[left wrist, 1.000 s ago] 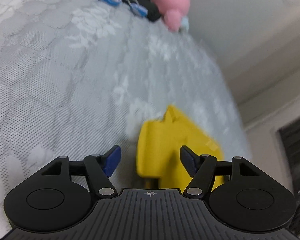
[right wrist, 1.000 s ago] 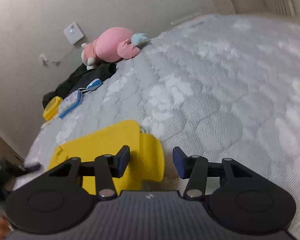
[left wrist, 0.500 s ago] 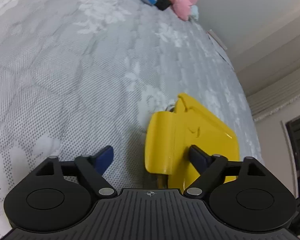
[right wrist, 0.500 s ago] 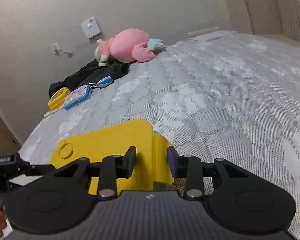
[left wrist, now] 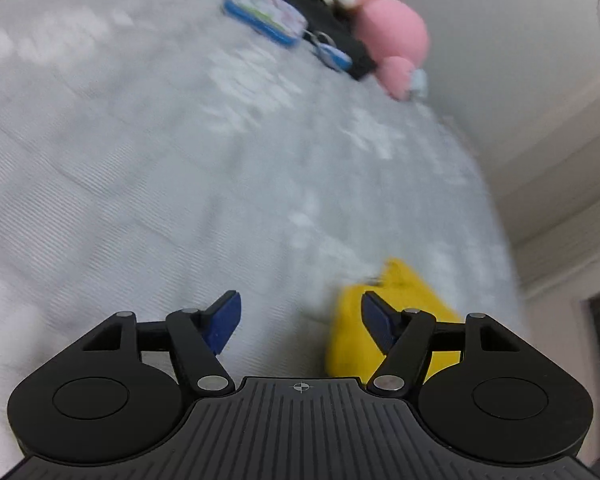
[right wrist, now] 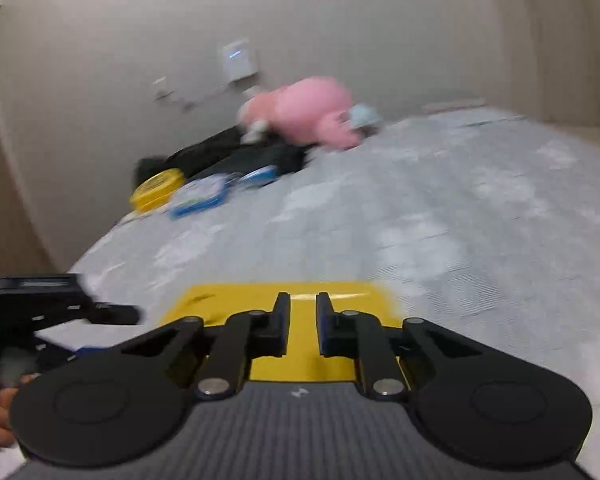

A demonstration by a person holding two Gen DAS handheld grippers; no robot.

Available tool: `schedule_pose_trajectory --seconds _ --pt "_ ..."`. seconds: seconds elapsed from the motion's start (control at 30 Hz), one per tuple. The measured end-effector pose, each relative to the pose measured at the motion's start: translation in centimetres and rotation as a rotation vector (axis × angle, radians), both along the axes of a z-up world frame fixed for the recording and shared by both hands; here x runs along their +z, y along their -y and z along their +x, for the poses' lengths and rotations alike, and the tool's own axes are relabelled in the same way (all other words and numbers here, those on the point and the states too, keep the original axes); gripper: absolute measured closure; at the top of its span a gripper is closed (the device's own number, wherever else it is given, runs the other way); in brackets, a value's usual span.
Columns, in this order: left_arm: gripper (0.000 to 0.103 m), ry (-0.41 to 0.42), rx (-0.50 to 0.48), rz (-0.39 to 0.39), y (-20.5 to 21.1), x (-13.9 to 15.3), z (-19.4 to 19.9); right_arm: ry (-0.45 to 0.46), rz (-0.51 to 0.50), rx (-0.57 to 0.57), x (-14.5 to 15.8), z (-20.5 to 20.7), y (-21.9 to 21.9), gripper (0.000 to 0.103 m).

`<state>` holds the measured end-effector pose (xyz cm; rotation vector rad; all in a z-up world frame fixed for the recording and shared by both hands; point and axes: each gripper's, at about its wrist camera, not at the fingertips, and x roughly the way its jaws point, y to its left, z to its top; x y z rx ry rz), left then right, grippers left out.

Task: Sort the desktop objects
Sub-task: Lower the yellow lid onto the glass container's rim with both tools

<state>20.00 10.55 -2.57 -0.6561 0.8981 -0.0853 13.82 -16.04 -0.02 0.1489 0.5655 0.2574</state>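
Note:
A yellow flat case [right wrist: 300, 336] lies on the grey quilted bed. My right gripper [right wrist: 302, 320] is shut on its near edge, jaws almost together with yellow showing between them. My left gripper [left wrist: 300, 320] is open and empty; the yellow case [left wrist: 352, 340] sits behind its right finger, outside the gap. The left gripper also shows at the left edge of the right wrist view [right wrist: 60, 304]. Both views are blurred.
At the far end of the bed [right wrist: 460, 208] lie a pink plush toy [right wrist: 312, 112], a black cloth [right wrist: 236, 156], a blue-edged pouch [right wrist: 200, 198], a small blue item [right wrist: 258, 176] and a round yellow tin [right wrist: 156, 188]. A wall [right wrist: 340, 20] stands behind them.
My right gripper has closed on the yellow case's edge. My left gripper has swung left, off the case, and stays open.

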Motion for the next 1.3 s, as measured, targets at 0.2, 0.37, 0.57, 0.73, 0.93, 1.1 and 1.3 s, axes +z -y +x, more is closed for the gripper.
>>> schedule_pose_trajectory --seconds 0.2,0.37,0.57,0.73,0.93,1.1,1.3 --pt "0.03 0.001 0.022 0.001 -1.4 0.3 -0.2 -0.067 -0.158 0.162 -2.4 3.1 -7.9 0.086" --pt "0.026 0.014 0.006 -0.014 -1.5 0.6 0.1 -0.075 -0.196 0.185 -2.7 2.6 -7.9 0.086" --pt "0.026 0.021 -0.019 -0.026 -1.3 0.6 0.1 -0.054 -0.208 0.182 -3.1 2.0 -7.5 0.087" --pt "0.026 0.033 -0.054 -0.04 -0.8 0.5 0.0 -0.056 -0.171 0.155 -2.9 1.9 -7.2 0.087" --pt "0.027 -0.018 -0.115 -0.211 -0.1 -2.0 1.0 0.009 -0.01 -0.047 0.9 1.1 -0.7 0.084" --pt "0.026 -0.035 -0.137 -0.173 1.3 -2.8 1.4 -0.04 0.039 -0.255 -0.2 0.3 7.6 0.066" --pt "0.023 -0.029 -0.161 -0.094 2.1 -2.2 1.0 -0.183 0.277 -0.298 -3.8 0.2 11.7 0.063"
